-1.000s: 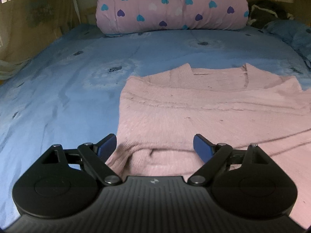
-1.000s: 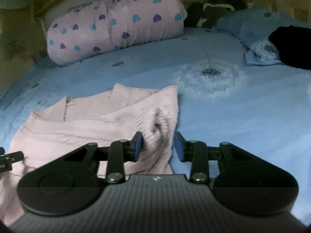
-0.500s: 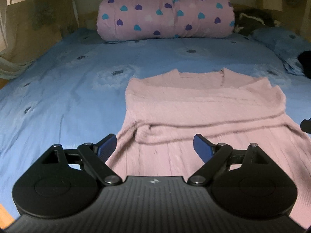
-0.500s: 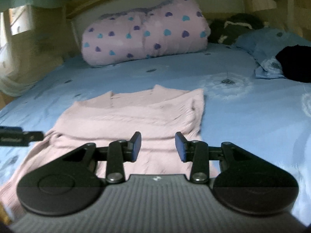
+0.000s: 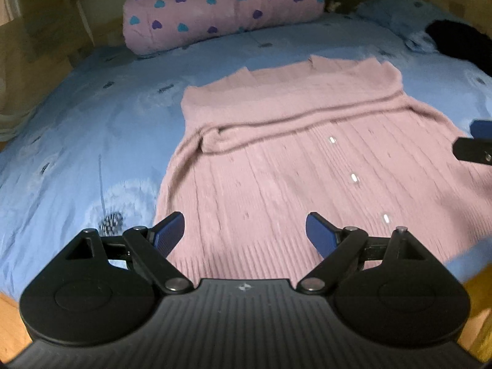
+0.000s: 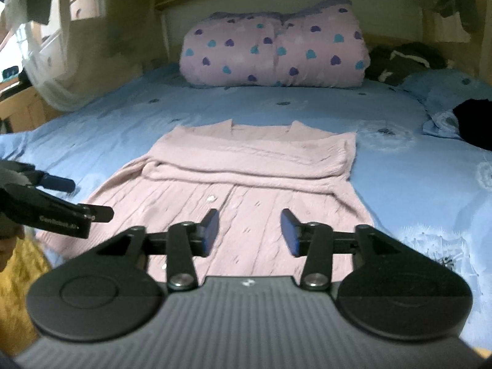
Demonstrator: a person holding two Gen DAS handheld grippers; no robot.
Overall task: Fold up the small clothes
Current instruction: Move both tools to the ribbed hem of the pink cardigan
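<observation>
a pink knitted cardigan [image 6: 252, 184] lies flat on the bed [image 6: 415, 184], which is covered with a blue sheet printed with dandelions. its neckline points to the far end of the bed and its ribbed hem is at the near edge. both sleeves are folded across the chest, forming a thick band [image 5: 295, 123] from side to side, and a row of small shiny buttons [image 5: 355, 178] runs down the front below that band.

the left gripper [image 5: 244, 233] hangs over the near left part of the cardigan with its jaws spread wide; nothing is between the blue pads, and only the knit shows below them. the right gripper [image 6: 249, 230] hangs over the near middle of the cardigan, close to the button line; its jaws are opening and hold nothing, with the fabric lying below the gap, apart from the pads. in the right wrist view the left gripper's fingers reach in from the left edge, beside the cardigan's left side.

at the far end of the bed rests a rolled pink quilt [image 6: 273, 52] dotted with purple and teal hearts. to the far right lie a blue pillow [image 6: 442, 92] and a dark garment [image 6: 476, 123] against it.
</observation>
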